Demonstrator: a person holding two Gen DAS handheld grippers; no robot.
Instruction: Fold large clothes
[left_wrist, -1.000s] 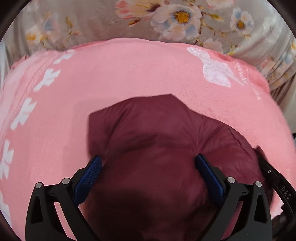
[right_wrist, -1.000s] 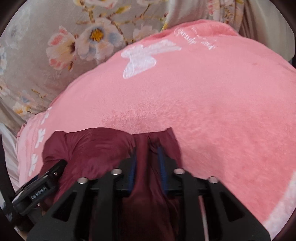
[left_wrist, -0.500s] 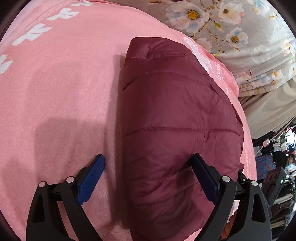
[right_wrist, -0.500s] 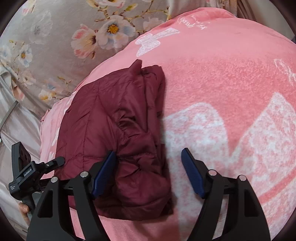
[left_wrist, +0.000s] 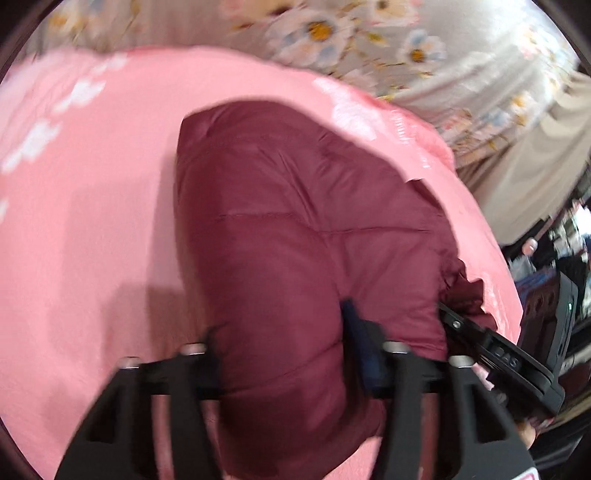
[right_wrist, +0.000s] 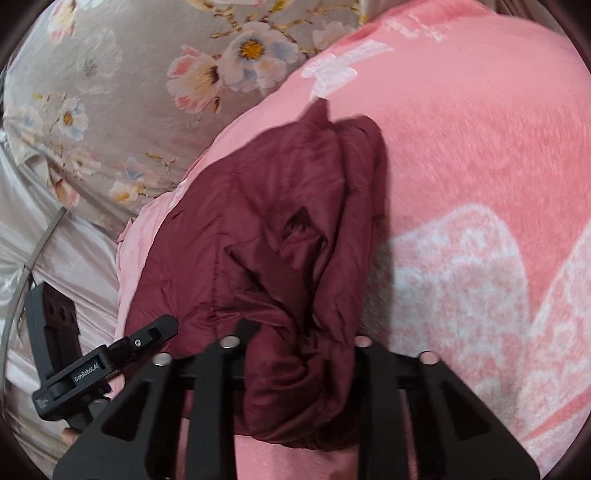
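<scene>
While both claws sit at the near edge of the jacket, quick rundown:

Left claw (left_wrist: 284, 343): pinched in on a fat roll of the near end, padding bulging up between the jaws; half a second back, spread wide with nothing held.

Right claw (right_wrist: 301, 341): same story, closed in on the bunched, crinkly side; wide apart half a second ago, clamped on a thin fold a second ago.

Jacket (left_wrist: 306, 236): maroon puffer, folded into a chunky bundle, lying lengthwise away from the claws, off the blanket only where gripped.

Blanket (right_wrist: 480, 166): pink fleece with white print, under the whole bundle, right side bare.

Sheet (right_wrist: 122, 74): grey floral, past the far edge.

Change: fresh double grip on the near end, left view blurry, so mid-move.

Meaning: probably set for one more fold away, or a lift to shift the bundle; folding looks mostly done.
</scene>
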